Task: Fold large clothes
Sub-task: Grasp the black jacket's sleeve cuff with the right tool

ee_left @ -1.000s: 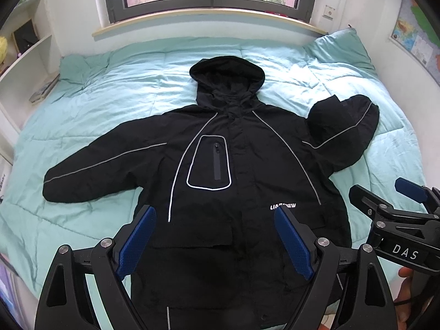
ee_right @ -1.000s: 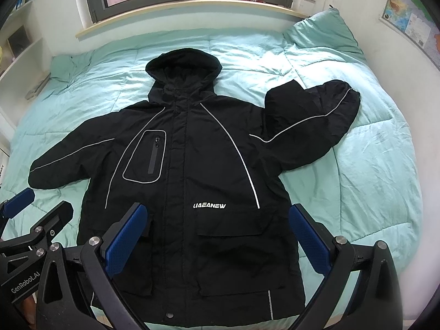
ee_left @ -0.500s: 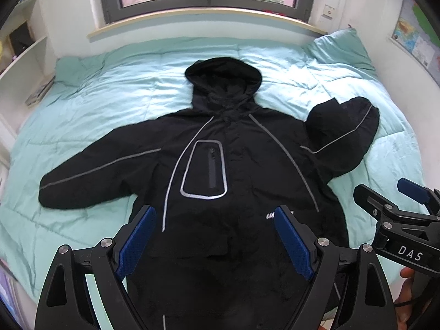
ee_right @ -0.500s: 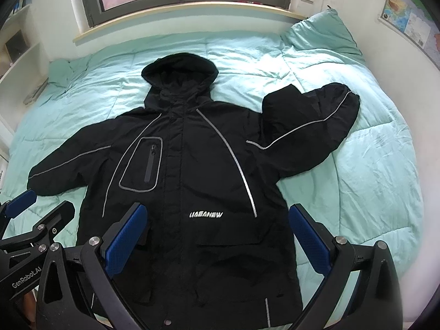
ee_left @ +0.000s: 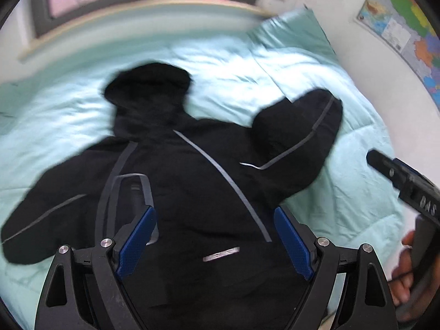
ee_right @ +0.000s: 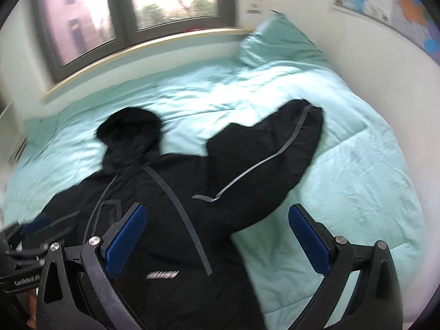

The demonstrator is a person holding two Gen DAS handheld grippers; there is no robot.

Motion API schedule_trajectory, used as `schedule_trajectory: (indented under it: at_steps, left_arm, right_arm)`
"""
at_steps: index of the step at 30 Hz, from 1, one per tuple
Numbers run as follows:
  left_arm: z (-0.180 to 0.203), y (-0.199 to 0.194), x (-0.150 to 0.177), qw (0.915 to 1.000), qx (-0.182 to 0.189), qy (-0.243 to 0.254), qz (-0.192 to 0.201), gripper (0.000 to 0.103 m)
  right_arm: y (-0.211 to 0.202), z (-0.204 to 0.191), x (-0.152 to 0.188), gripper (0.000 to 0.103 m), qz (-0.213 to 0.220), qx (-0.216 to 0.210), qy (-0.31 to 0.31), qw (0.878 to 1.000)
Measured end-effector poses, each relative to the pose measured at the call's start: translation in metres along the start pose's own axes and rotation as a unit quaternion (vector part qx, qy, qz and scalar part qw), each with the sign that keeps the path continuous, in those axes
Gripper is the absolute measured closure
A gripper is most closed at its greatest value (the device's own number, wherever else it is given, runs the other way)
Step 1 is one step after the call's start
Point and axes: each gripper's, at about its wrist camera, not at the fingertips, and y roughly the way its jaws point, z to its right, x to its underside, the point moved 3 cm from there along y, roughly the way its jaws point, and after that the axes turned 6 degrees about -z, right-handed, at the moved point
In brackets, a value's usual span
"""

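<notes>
A black hooded jacket [ee_left: 198,181] with grey piping lies face up on the bed, hood toward the window. Its right sleeve [ee_left: 299,132] is bent back on itself; the same sleeve [ee_right: 264,165] fills the middle of the right wrist view. My left gripper [ee_left: 214,243] hovers open over the jacket's chest, nothing between its blue pads. My right gripper [ee_right: 220,240] is open too, above the jacket's right side and the quilt beside it. Each gripper shows in the other's view: the right gripper [ee_left: 407,189] at the right edge, the left gripper [ee_right: 30,242] at the left edge. Both views are motion-blurred.
A pale green quilt [ee_left: 330,192] covers the bed, with a pillow [ee_right: 277,44] at the far right corner. A window [ee_right: 170,2] runs behind the bed. A map [ee_left: 404,27] hangs on the right wall. A person's hand [ee_left: 407,277] holds the right gripper.
Both grippers have swung to the right and moved closer over the jacket. The bent right sleeve now sits nearer the middle of the right wrist view. Nothing was taken hold of.
</notes>
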Motion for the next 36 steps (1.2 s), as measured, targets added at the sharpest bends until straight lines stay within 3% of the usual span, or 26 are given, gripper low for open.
schedule_trajectory:
  at_steps: [5, 7, 11, 14, 17, 20, 25, 26, 27, 29, 31, 36]
  left_arm:
    - [0.018, 0.070, -0.049, 0.9990, -0.012, 0.016, -0.039, 0.014]
    - [0.024, 0.098, -0.067, 0.9985, 0.003, 0.024, -0.049, 0.014]
    - [0.036, 0.147, -0.100, 0.9988, 0.028, 0.025, -0.032, 0.014]
    - [0.041, 0.191, -0.119, 0.9992, -0.005, 0.026, -0.029, 0.015]
    - [0.046, 0.228, -0.129, 0.9982, -0.008, 0.039, -0.044, 0.015]
    - [0.052, 0.257, -0.132, 0.9972, 0.000, 0.055, -0.051, 0.015]
    - [0.065, 0.275, -0.133, 0.9945, -0.018, 0.102, -0.017, 0.015]
    - [0.067, 0.278, -0.131, 0.9936, -0.017, 0.109, -0.023, 0.015]
    - [0.068, 0.279, -0.130, 0.9934, -0.010, 0.111, -0.029, 0.015]
    - [0.066, 0.284, -0.127, 0.9934, 0.006, 0.106, -0.042, 0.015]
    - [0.067, 0.284, -0.125, 0.9923, 0.032, 0.109, -0.050, 0.015]
    - [0.084, 0.277, -0.118, 0.9890, 0.063, 0.128, -0.037, 0.015]
  right_arm:
    - [0.058, 0.071, -0.050, 0.001, -0.006, 0.006, 0.057, 0.998]
    - [0.086, 0.100, -0.073, 0.005, -0.004, 0.018, 0.067, 0.998]
    - [0.135, 0.147, -0.104, 0.009, 0.006, 0.015, 0.074, 0.997]
    - [0.175, 0.178, -0.120, 0.011, -0.003, 0.015, 0.086, 0.996]
    - [0.212, 0.211, -0.132, 0.011, -0.018, 0.012, 0.108, 0.994]
    - [0.242, 0.226, -0.142, 0.011, -0.030, 0.005, 0.117, 0.993]
    - [0.283, 0.224, -0.161, 0.011, -0.040, 0.022, 0.090, 0.995]
    - [0.284, 0.219, -0.163, 0.021, -0.038, 0.018, 0.080, 0.996]
    - [0.283, 0.214, -0.165, 0.049, -0.036, 0.013, 0.068, 0.997]
    - [0.273, 0.207, -0.164, 0.078, -0.033, -0.012, 0.060, 0.998]
    - [0.250, 0.205, -0.159, 0.084, -0.018, -0.032, 0.064, 0.997]
    - [0.162, 0.238, -0.141, 0.086, 0.064, 0.046, 0.084, 0.993]
